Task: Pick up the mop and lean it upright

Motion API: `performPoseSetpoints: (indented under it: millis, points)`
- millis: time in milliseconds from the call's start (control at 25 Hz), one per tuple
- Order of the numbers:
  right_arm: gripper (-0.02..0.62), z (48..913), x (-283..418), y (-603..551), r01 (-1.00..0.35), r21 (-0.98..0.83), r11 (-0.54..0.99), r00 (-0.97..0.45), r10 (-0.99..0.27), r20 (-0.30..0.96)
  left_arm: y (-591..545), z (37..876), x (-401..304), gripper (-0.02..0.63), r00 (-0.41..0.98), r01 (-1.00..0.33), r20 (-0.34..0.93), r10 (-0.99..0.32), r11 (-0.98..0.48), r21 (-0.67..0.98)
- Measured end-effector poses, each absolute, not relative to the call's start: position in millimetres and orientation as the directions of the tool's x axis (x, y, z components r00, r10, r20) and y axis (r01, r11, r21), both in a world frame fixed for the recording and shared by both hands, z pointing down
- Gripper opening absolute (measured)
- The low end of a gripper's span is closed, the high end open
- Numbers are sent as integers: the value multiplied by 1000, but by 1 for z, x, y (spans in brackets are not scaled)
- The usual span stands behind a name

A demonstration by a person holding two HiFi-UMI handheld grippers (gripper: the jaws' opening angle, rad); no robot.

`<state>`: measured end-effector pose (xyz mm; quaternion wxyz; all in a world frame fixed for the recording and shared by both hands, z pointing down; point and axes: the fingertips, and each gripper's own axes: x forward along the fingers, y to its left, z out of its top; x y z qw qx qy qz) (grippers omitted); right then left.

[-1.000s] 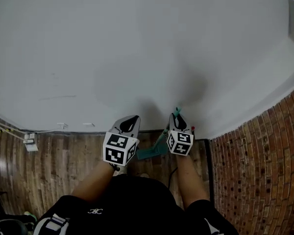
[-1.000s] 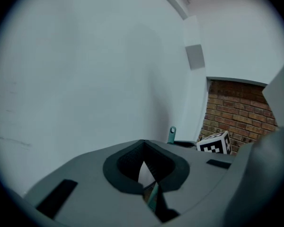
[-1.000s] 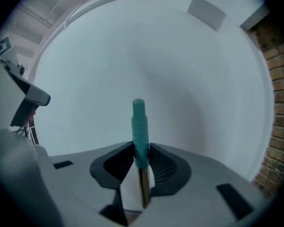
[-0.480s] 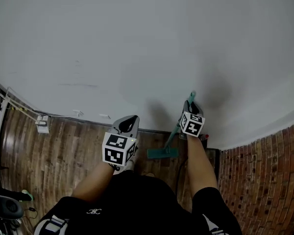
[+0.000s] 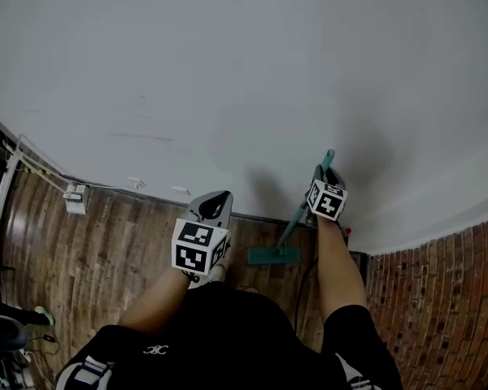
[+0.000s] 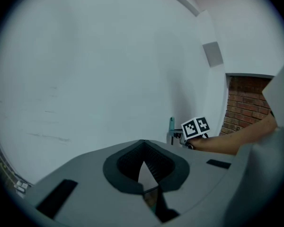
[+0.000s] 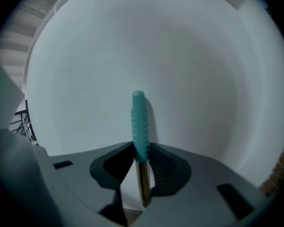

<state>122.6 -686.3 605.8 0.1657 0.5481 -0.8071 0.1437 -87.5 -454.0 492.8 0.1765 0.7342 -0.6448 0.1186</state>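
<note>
Right gripper (image 7: 141, 150) clamps the mop (image 5: 291, 227) by its handle just below the teal grip (image 7: 139, 119), right of centre in the head view. The handle's top is close to the white wall (image 5: 228, 71), though contact cannot be made out. The flat teal mop head (image 5: 272, 255) appears to sit on the wooden floor (image 5: 106, 266) at lower centre. Left gripper (image 5: 214, 205), jaws closed together on nothing, hangs left of the mop, apart from it. The mop stands nearly upright, so the leaning looks close to done. To finish well, the tip should be eased onto the wall with the head planted flat, a little out from the wall's foot. The jaws should part only once the mop bears itself, since an early release could let it slide sideways.
</note>
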Motion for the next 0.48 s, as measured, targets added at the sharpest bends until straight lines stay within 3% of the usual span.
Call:
performPoseSetpoints:
  millis: [120,200,240,360,400,440,480]
  points:
    - [127,611,127,-684,-927,-121,356,-372,-820,436,-454,491,-84,-3,154,-987,399,-904,-118,113]
    - [265,609,131,-678,-926,-121,358,-374,-827,420,-456,489,-84,-3,165,-985,396,-904,-128,117]
    - [303,602,133,-674,-926,-125,356,-375,-838,397,-458,489,-85,-3,169,-984,393,-904,-132,122]
    - [302,567,136,-653,-920,-134,369,-392,-862,320,-466,488,-84,-3,189,-980,384,-904,-147,136]
    - [222,553,137,-643,-920,-120,373,-392,-870,300,-469,488,-81,-3,200,-978,381,-903,-157,141]
    - [45,537,141,-634,-925,-94,368,-379,-884,274,-473,488,-77,-3,213,-975,378,-901,-170,146]
    - [15,520,145,-624,-932,-67,357,-362,-901,237,-476,488,-71,-3,230,-971,374,-899,-185,151]
